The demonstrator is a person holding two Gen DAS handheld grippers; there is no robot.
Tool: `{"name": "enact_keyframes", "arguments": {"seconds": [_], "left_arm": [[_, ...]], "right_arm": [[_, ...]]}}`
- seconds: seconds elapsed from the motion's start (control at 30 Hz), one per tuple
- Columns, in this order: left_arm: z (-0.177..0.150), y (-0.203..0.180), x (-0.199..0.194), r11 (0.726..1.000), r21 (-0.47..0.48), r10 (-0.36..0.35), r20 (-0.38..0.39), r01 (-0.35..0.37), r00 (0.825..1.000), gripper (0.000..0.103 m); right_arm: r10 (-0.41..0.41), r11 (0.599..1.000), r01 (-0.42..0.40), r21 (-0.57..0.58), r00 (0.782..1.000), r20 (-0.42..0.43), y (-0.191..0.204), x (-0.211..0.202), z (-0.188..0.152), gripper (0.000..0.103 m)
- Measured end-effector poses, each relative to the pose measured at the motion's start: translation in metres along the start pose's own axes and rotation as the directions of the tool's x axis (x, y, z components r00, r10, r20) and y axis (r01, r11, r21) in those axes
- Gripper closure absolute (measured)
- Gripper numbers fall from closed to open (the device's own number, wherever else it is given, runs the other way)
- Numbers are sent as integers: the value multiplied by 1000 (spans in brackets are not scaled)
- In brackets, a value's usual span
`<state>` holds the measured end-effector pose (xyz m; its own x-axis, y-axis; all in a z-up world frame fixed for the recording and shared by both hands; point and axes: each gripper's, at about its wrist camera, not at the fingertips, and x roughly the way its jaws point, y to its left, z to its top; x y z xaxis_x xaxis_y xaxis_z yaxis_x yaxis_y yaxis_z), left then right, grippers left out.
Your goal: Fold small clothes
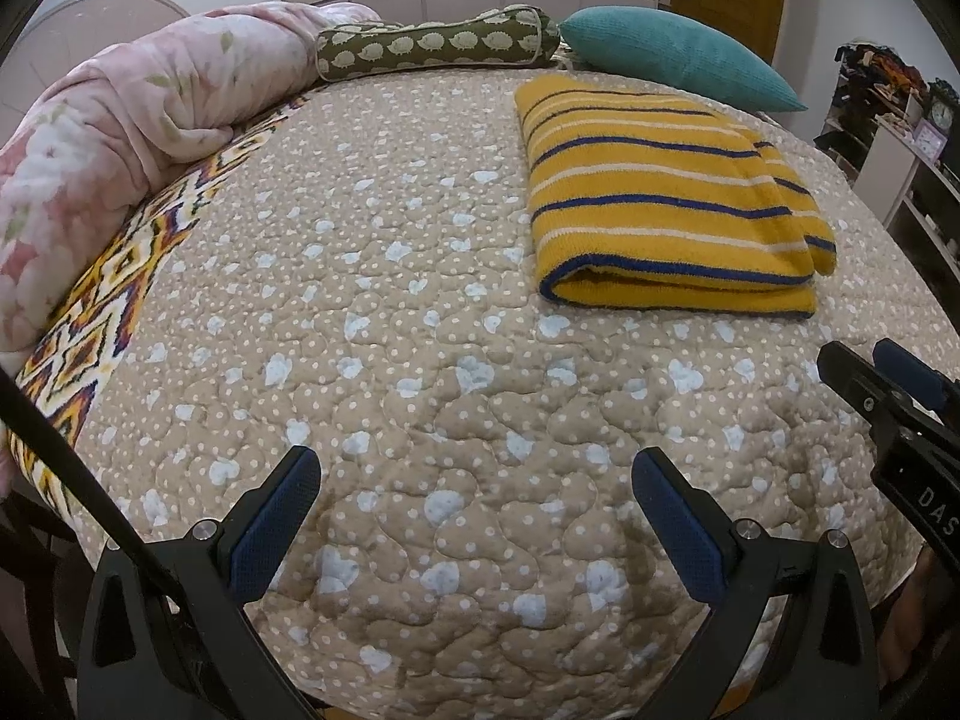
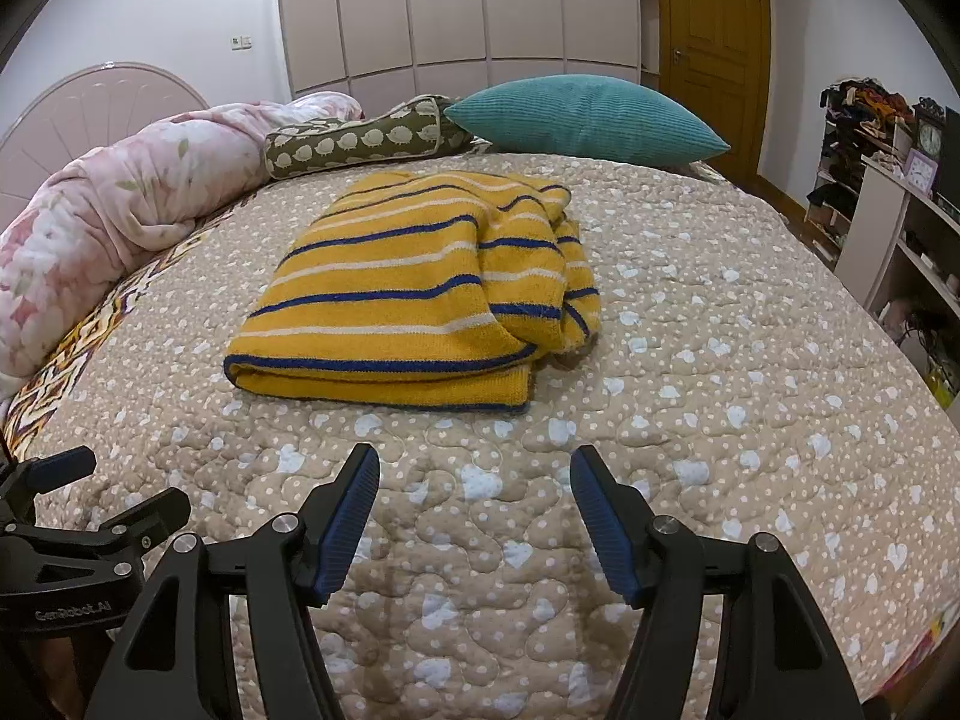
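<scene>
A bunched right side of the folded striped sweater is shown only by the right wrist view. It lies mid-bed, ahead of the left tool and right tool, both spread apart and empty.

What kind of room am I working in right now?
Most likely a bedroom: the folded yellow striped knit garment lies on a bed's beige quilted cover, with a teal ribbed cushion and tall pale wardrobe doors behind.
</scene>
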<state>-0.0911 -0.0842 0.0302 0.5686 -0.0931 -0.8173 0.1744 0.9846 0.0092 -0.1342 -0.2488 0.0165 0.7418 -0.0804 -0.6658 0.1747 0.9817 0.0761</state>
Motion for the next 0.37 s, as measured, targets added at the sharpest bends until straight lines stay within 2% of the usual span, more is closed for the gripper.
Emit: {"name": "enact_keyframes", "arguments": {"seconds": [0.17, 0.37], "left_arm": [[3, 3, 3, 1000, -4, -3, -4, 3, 1000, 0], [14, 10, 1, 1000, -2, 7, 38, -7, 999, 0]], "right_arm": [[5, 1000, -5, -5, 1000, 2, 1, 0, 1, 30], [5, 1000, -5, -13, 1000, 5, 6, 0, 3, 30]]}}
